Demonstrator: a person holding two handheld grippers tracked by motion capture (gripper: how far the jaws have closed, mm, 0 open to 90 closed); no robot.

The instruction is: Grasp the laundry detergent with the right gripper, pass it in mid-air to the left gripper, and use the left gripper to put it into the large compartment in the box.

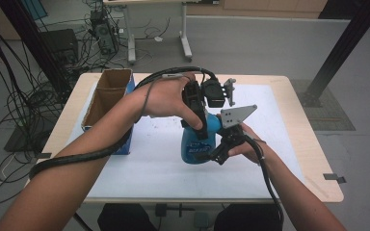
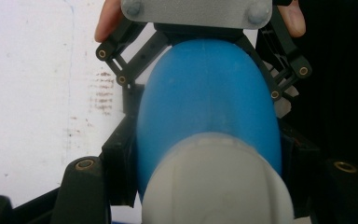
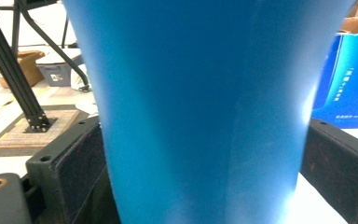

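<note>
A blue bottle [image 1: 196,145] with a white cap stands upright on the white mat [image 1: 139,168] near the table's middle. My left gripper [image 1: 198,120] comes down from above and is shut on the bottle's upper part. In the left gripper view its jaws press both sides of the blue bottle [image 2: 205,88] just past the white cap [image 2: 216,182]. My right gripper [image 1: 220,153] reaches in from the right and is shut on the bottle's body. The blue bottle [image 3: 205,107] sits tight between the black pads [image 3: 77,161] in the right gripper view. The right gripper's grey plate [image 2: 196,11] faces the left camera.
An open blue cardboard box [image 1: 110,98] stands at the table's left edge, also seen as the blue box [image 3: 349,79]. A black frame post [image 1: 339,45] rises at the far right. Cables and a computer case [image 1: 103,31] lie on the floor beyond the table.
</note>
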